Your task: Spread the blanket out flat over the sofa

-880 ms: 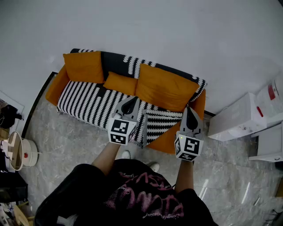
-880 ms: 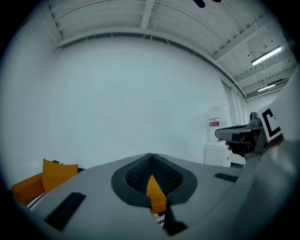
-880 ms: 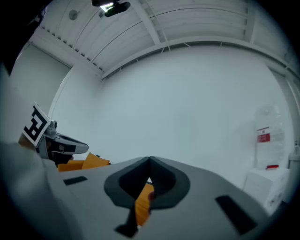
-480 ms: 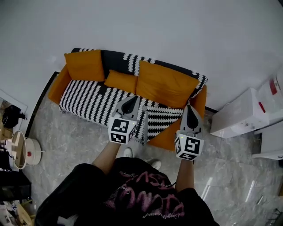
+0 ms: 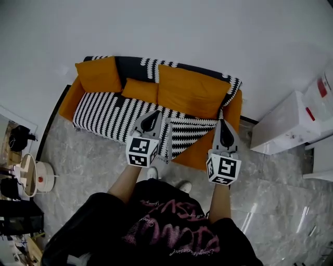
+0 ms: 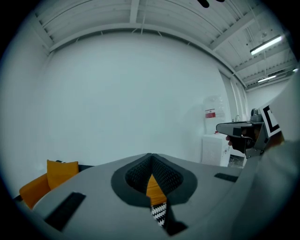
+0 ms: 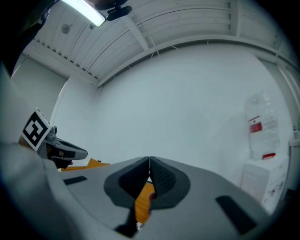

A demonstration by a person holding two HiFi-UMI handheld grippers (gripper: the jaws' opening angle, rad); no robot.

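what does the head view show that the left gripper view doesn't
Only the head view: the whole sofa, the striped blanket stopping short of the bare orange seat end, the marble floor and the person's arms.
Only the left gripper view: the left tool seen along its jaws, closed together with nothing gripped, and the ceiling lights.
Both: the two tools, including the right tool, an orange cushion and some of the blanket.

Bright, even light; ceiling tube (image 7: 87, 12) glares; fisheye edges vignetted.
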